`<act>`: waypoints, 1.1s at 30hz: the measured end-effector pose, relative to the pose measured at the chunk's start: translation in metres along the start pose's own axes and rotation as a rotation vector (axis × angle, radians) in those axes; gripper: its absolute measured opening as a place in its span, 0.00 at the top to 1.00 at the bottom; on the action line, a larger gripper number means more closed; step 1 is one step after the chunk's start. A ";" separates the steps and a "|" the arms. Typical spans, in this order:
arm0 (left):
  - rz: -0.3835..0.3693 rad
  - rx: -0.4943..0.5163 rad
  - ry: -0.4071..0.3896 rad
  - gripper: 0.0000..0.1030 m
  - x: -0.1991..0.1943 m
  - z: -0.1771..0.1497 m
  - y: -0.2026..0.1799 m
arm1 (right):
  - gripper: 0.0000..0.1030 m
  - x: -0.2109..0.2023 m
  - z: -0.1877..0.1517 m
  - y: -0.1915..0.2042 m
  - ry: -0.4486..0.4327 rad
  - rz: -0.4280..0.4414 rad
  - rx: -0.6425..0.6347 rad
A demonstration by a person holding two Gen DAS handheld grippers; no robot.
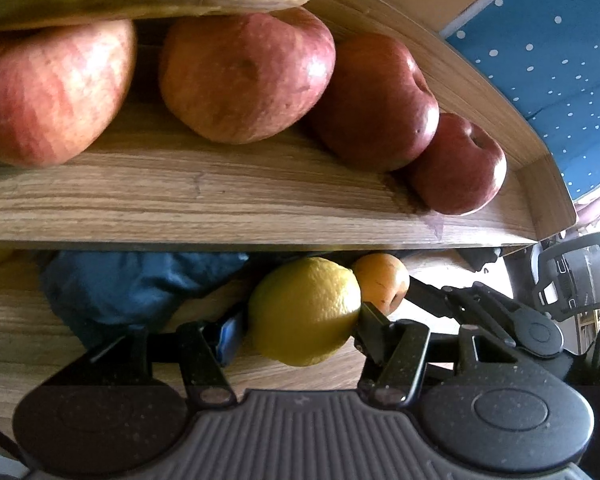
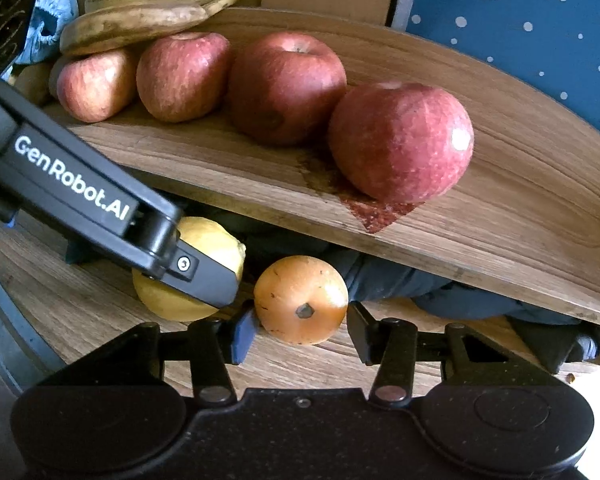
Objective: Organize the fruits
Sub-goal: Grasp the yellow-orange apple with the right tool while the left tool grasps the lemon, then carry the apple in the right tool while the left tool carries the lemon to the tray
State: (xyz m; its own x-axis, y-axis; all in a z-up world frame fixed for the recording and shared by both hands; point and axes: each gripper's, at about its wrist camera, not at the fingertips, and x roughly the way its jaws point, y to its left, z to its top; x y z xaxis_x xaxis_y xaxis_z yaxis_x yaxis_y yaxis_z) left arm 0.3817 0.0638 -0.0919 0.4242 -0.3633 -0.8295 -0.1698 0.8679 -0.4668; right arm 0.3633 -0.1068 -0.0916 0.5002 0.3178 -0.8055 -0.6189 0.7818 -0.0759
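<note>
The lemon (image 1: 304, 312) is pinched between the left gripper's (image 1: 300, 328) fingers, on the worktop (image 2: 80, 320) under the shelf (image 2: 500, 220). At its 3 o'clock, the orange (image 2: 300, 300) is flanked by the right gripper's (image 2: 300, 336) fingers; contact cannot be told. Four apples (image 2: 400, 142) are lined on the shelf, bananas (image 2: 140, 20) at 11 o'clock.

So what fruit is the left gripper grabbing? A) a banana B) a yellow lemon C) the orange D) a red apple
B: in the left wrist view the left gripper has its fingers pressed on either side of the yellow lemon, while the apples and bananas sit on the upper shelf.
</note>
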 end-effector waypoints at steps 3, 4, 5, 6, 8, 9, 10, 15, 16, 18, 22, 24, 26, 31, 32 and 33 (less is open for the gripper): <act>-0.001 0.001 -0.001 0.38 0.000 0.000 0.000 | 0.52 0.003 -0.001 -0.002 0.000 0.005 -0.003; -0.002 0.002 -0.002 0.38 0.000 0.000 0.000 | 0.52 0.004 -0.001 -0.002 -0.003 0.007 -0.003; -0.001 0.004 -0.003 0.38 0.000 0.000 -0.001 | 0.53 0.003 -0.001 -0.002 -0.007 0.007 -0.002; 0.000 0.006 -0.004 0.38 -0.001 0.000 -0.001 | 0.53 0.003 -0.003 -0.003 -0.009 0.005 0.000; 0.003 0.010 -0.004 0.38 -0.001 -0.001 -0.001 | 0.53 0.000 -0.006 -0.004 -0.016 0.002 0.010; 0.003 0.012 -0.005 0.38 -0.003 -0.003 0.001 | 0.53 -0.001 -0.007 -0.005 -0.019 0.000 0.016; 0.004 0.015 -0.005 0.38 -0.004 -0.004 0.001 | 0.53 -0.003 -0.009 -0.005 -0.023 -0.002 0.022; 0.011 0.026 -0.001 0.38 -0.006 -0.011 0.000 | 0.53 -0.011 -0.017 -0.006 -0.034 -0.002 0.046; 0.012 0.027 -0.001 0.38 -0.007 -0.013 0.000 | 0.53 -0.013 -0.019 -0.006 -0.035 0.000 0.050; 0.017 0.030 0.002 0.38 -0.009 -0.016 0.000 | 0.53 -0.017 -0.023 -0.006 -0.039 0.000 0.062; 0.030 0.038 0.009 0.38 -0.012 -0.024 -0.002 | 0.53 -0.024 -0.029 -0.008 -0.048 0.001 0.090; 0.035 0.040 0.011 0.38 -0.013 -0.028 -0.004 | 0.53 -0.029 -0.028 -0.006 -0.052 0.004 0.096; 0.038 0.037 0.009 0.38 -0.016 -0.034 -0.003 | 0.53 -0.032 -0.032 -0.004 -0.057 0.007 0.101; 0.042 0.031 0.000 0.38 -0.023 -0.044 -0.002 | 0.53 -0.039 -0.037 0.000 -0.069 0.012 0.107; 0.042 0.031 -0.002 0.38 -0.024 -0.045 -0.002 | 0.53 -0.041 -0.036 0.000 -0.072 0.012 0.106; 0.041 0.032 -0.006 0.38 -0.026 -0.046 -0.003 | 0.53 -0.046 -0.038 0.003 -0.076 0.013 0.106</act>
State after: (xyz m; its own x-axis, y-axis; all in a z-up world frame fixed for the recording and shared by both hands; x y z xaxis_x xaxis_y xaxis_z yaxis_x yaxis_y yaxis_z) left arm 0.3301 0.0550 -0.0833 0.4230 -0.3251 -0.8458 -0.1586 0.8924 -0.4224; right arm 0.3157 -0.1392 -0.0774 0.5395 0.3647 -0.7589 -0.5599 0.8286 0.0001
